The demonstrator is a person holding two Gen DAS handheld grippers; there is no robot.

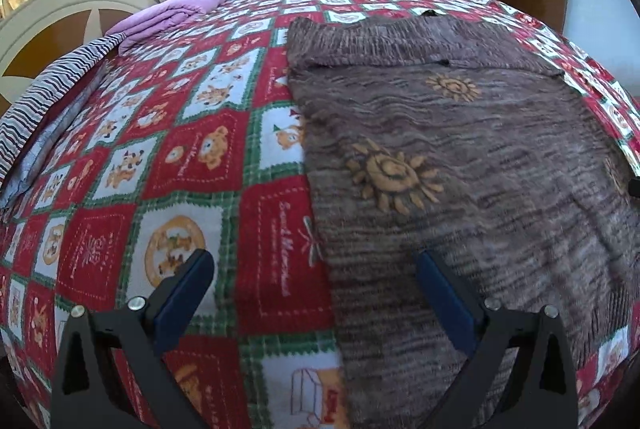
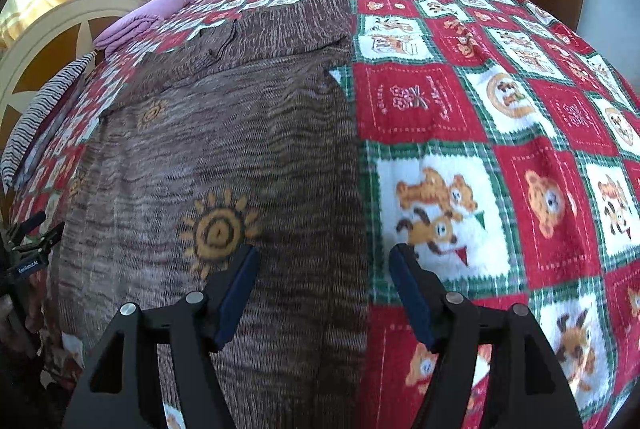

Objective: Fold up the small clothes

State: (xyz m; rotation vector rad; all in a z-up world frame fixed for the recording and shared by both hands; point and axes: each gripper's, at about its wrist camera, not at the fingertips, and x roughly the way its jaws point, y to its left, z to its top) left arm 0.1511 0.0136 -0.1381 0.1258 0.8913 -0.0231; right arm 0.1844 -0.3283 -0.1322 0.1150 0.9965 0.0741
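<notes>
**Brown sweater lies flat on the bed, both claws released above its side edges**

One brown knitted sweater (image 1: 460, 157) lies spread out on the bed, on a red, white and green patchwork blanket (image 1: 192, 157) with bear pictures. The sweater has orange sun patterns; two are clear in the left wrist view, and a third is partly visible at the right border of that view. Its upper part, toward the far edge of the bed, is folded over the body.

The left claw (image 1: 314, 265) is released, with its jaws standing wide apart and nothing between the blue pads. It hovers over the left side edge of the sweater: one finger is above the blanket, the other above the knit.

The right claw (image 2: 322, 263) is also released and holds nothing. It hovers over the right side edge of the sweater (image 2: 224, 157), with one finger above the knit near a sun pattern and the other above the blanket (image 2: 500, 133).

Near the head of the bed lie one folded purple cloth (image 1: 172, 11) and one striped pillow (image 1: 52, 97), well apart from the sweater. There are no containers in view.
</notes>
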